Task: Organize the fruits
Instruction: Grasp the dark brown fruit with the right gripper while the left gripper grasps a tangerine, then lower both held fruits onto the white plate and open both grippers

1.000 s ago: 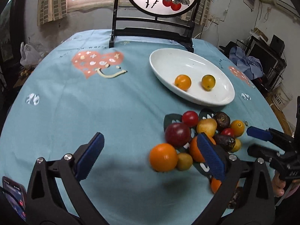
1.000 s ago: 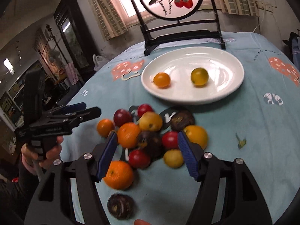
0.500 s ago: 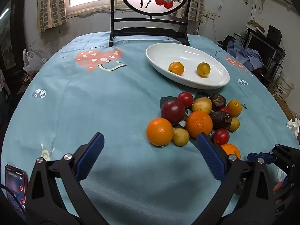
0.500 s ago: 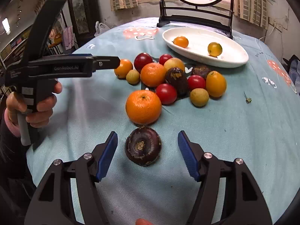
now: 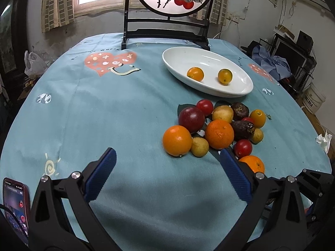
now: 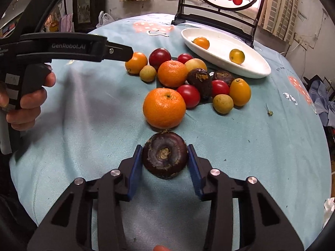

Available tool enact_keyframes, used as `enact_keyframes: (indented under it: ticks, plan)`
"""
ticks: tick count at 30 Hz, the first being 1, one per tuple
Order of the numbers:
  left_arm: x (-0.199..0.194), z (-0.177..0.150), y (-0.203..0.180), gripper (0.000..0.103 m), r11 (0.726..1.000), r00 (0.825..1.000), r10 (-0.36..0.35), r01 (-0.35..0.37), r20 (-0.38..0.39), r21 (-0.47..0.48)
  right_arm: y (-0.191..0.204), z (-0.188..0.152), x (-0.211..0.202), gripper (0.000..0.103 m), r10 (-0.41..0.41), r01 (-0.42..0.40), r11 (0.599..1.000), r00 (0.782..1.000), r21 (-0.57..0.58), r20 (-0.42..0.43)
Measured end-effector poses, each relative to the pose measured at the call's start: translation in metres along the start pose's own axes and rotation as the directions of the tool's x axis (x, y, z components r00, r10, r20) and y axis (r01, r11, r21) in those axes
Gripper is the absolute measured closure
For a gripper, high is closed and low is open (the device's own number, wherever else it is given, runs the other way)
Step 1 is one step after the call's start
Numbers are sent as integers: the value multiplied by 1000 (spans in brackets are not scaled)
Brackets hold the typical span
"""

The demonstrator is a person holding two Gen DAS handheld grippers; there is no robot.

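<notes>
Covering the round table is a teal tablecloth [image 5: 108, 113] printed with a pink heart, and at its far edge stands a black-framed round screen [image 5: 167, 10] painted with red persimmons, backed by a curtained window. A white oval dish [image 5: 240, 87] holds two small orange fruits. Near the dish lies a cluster of fruit: oranges, red tomatoes, a dark red plum [image 5: 191, 119], yellow-green longans and wrinkled brown passion fruits.

From the left wrist view, the left gripper [image 5: 167, 173] hovers with its blue pads spread wide and nothing between them, short of the cluster; a phone [image 5: 14, 207] lies at the lower left, and cluttered shelves and a white bucket fill the room's right side.

Only the right wrist view shows the dark water chestnut [image 6: 165, 154], lying on the cloth just below a large orange [image 6: 164, 107], apart from the pile. The right gripper [image 6: 165, 163] has its pads closed against both sides of the water chestnut. That view also shows the hand [image 6: 27, 98] holding the left gripper's handle.
</notes>
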State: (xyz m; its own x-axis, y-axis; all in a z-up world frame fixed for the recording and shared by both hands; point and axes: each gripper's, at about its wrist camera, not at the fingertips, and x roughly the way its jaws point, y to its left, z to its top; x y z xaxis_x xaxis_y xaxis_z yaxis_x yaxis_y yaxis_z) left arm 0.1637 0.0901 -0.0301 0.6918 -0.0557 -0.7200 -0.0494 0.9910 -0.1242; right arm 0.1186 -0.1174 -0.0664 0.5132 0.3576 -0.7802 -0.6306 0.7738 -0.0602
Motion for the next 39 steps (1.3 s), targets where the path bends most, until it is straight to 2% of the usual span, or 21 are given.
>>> enact_keyframes:
  ticks: [3, 5, 7, 9, 12, 14, 17, 22, 27, 30, 33, 39]
  plan:
    - [0, -3, -3, 2, 999, 1000, -30, 30, -10, 11, -21, -4, -14, 60, 45, -54, 991, 996, 126, 78]
    - [0, -5, -10, 2, 995, 995, -93, 94, -30, 26, -44, -7, -24, 60, 13, -45, 972, 991, 231, 137]
    - [-2, -9, -22, 3, 986, 987, -158, 160, -39, 44, -62, -11, -27, 60, -18, -27, 953, 989, 302, 147]
    - [-4, -13, -39, 4, 978, 980, -194, 196, -38, 76, -78, -15, -26, 60, -5, -49, 931, 989, 361, 145]
    - [-3, -17, -70, 11, 960, 973, -226, 232, -54, 158, -88, -21, -23, 60, 31, -85, 909, 990, 408, 138]
    - [3, -20, -84, 19, 954, 974, -217, 227, -69, 196, -90, -22, -24, 60, 47, -107, 903, 987, 416, 152]
    - [11, -23, -98, 26, 950, 977, -190, 208, -95, 232, -91, -23, -24, 60, 66, -127, 900, 985, 417, 156]
    - [21, -22, -101, 28, 954, 978, -174, 197, -119, 226, -93, -26, -27, 60, 91, -158, 891, 980, 426, 175]
    - [31, -23, -102, 46, 952, 973, -169, 202, -157, 228, -94, -26, -28, 60, 100, -173, 888, 977, 427, 190]
    - [34, -24, -102, 48, 954, 973, -161, 196, -163, 227, -94, -27, -29, 60, 106, -183, 885, 975, 428, 198]
    - [37, -24, -100, 56, 958, 974, -151, 187, -170, 217, -95, -27, -29, 60, 110, -187, 884, 974, 428, 199]
    - [37, -23, -95, 57, 961, 970, -171, 202, -172, 189, -95, -26, -29, 60, 106, -182, 885, 975, 428, 194]
